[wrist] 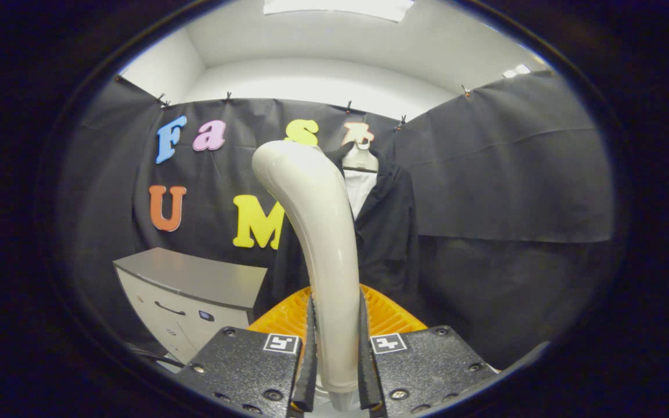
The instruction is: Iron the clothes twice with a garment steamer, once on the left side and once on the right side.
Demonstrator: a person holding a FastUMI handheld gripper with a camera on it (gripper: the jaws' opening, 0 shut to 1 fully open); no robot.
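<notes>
1. Between the two fingers of the gripper, the pale handle of the steamer was clamped, both fingers being pressed against its sides.
2. From the fingers the handle was seen rising toward 12 o'clock, its top curved over toward 11 o'clock.
3. Just beyond the fingers, behind the handle, an orange ribbed part was seen.
4. Further off, toward 1 o'clock, a dark jacket was hung on a hanger against the cloth wall.
5. Toward 10 o'clock, a grey cabinet was stood.
</notes>
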